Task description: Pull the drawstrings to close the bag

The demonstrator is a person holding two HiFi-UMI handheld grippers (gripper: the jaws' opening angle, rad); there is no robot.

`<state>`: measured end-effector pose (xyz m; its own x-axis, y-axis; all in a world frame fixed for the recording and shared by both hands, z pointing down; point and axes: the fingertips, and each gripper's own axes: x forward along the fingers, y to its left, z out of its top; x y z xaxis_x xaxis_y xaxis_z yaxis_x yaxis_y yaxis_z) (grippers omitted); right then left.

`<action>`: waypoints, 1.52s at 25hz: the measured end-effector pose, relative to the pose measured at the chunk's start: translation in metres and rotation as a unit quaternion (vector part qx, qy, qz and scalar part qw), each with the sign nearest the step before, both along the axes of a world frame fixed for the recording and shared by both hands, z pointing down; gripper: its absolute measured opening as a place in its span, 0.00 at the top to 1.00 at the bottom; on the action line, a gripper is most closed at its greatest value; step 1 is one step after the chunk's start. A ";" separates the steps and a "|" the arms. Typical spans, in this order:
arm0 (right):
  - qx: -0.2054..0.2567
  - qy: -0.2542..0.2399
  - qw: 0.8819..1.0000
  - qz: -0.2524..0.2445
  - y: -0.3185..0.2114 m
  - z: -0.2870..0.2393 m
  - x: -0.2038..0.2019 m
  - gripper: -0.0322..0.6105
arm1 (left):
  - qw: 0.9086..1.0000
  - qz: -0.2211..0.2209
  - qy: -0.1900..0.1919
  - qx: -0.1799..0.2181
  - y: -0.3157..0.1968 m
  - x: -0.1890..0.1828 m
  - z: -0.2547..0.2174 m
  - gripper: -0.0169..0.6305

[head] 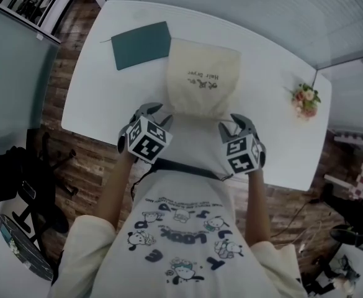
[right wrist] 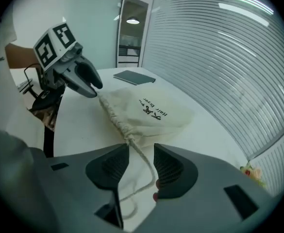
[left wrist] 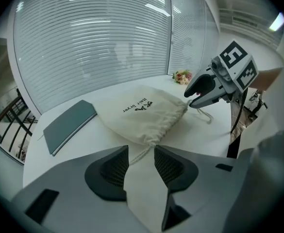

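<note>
A cream drawstring bag with dark print lies on the white table, its gathered mouth toward me. My left gripper hovers at the mouth's left corner and my right gripper at its right corner. In the left gripper view the jaws stand apart, and the cord runs loosely from the bag into the gap. In the right gripper view the jaws are also apart, with the other cord trailing between them from the bag. Neither pair of pads presses on a cord.
A dark teal notebook lies at the table's far left, beside the bag. A small bunch of flowers stands at the right edge. Window blinds rise behind the table. A black chair stands on the wooden floor to my left.
</note>
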<state>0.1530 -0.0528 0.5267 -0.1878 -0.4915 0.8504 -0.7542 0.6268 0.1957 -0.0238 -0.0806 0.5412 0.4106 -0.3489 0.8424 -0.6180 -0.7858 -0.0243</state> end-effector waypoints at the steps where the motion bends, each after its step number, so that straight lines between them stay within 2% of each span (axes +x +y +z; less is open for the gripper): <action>1: -0.006 0.008 1.000 -0.019 0.000 0.001 -0.002 0.68 | 1.000 0.009 -0.003 -0.004 0.001 0.002 0.002 0.67; 6: -0.054 0.046 0.994 -0.087 0.004 0.012 -0.004 0.69 | 0.999 0.039 -0.023 -0.006 0.003 0.008 0.010 0.67; 11: -0.073 0.069 0.986 -0.131 0.006 0.017 -0.004 0.74 | 0.996 0.071 -0.062 -0.006 0.003 0.009 0.022 0.76; 15: -0.087 0.080 0.981 -0.152 0.008 0.020 -0.010 0.74 | 0.991 0.096 -0.092 -0.002 0.001 0.005 0.029 0.76; 20: -0.102 0.097 0.975 -0.169 0.011 0.026 -0.011 0.74 | 0.981 0.142 -0.129 0.012 -0.002 0.003 0.031 0.73; 25: -0.097 0.124 0.970 -0.186 0.013 0.032 -0.012 0.82 | 0.974 0.165 -0.153 -0.007 0.000 0.003 0.041 0.75; 28: -0.095 0.127 0.971 -0.177 0.015 0.032 -0.011 0.86 | 0.976 0.163 -0.143 -0.004 0.000 0.006 0.040 0.87; 32: -0.083 0.112 0.979 -0.149 0.016 0.027 -0.009 0.90 | 0.981 0.144 -0.125 -0.024 0.006 0.008 0.037 0.89; 35: -0.073 0.077 0.988 -0.113 0.015 0.022 -0.009 0.91 | 0.988 0.106 -0.102 -0.041 0.008 0.006 0.034 0.90; 38: -0.058 0.039 0.996 -0.063 0.010 0.019 -0.008 0.91 | 0.995 0.045 -0.068 -0.062 0.009 0.004 0.030 0.90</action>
<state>0.1453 -0.0425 0.5453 -0.1737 -0.3657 0.9144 -0.6537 0.7373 0.1706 -0.0202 -0.0720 0.5711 0.3155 -0.2059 0.9263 -0.5432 -0.8396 -0.0016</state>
